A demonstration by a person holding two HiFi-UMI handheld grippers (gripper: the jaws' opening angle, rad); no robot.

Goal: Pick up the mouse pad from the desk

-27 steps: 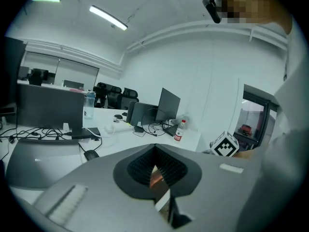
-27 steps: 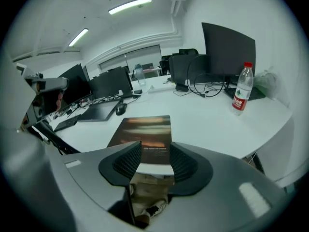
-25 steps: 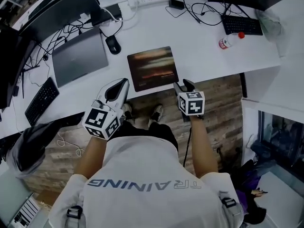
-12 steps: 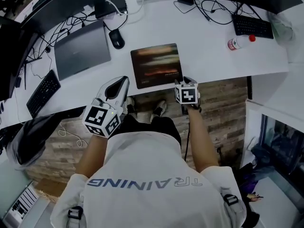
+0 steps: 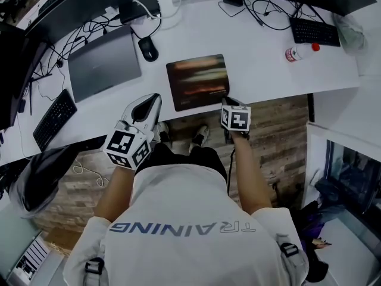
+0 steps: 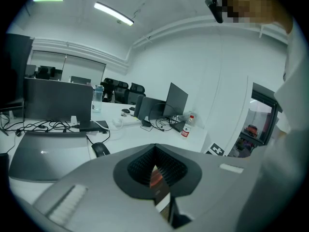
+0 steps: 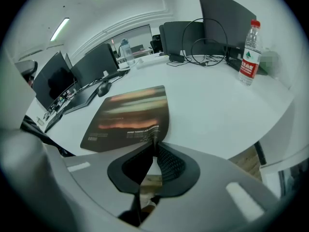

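The dark rectangular mouse pad with orange streaks (image 5: 197, 81) lies flat on the white desk (image 5: 268, 70), directly ahead of the right gripper (image 7: 155, 144) and reaching to its left. The pad's long axis runs across, along the desk's front edge, and its short sides point away from the gripper. The jaws of this gripper are closing on the pad's near right corner, which sits between them. The left gripper (image 6: 154, 149) has its jaws together with nothing between them; the pad is ahead of it, to its right, and apart from it.

Bright, even light from ceiling tubes (image 6: 113, 13), fisheye-warped edges
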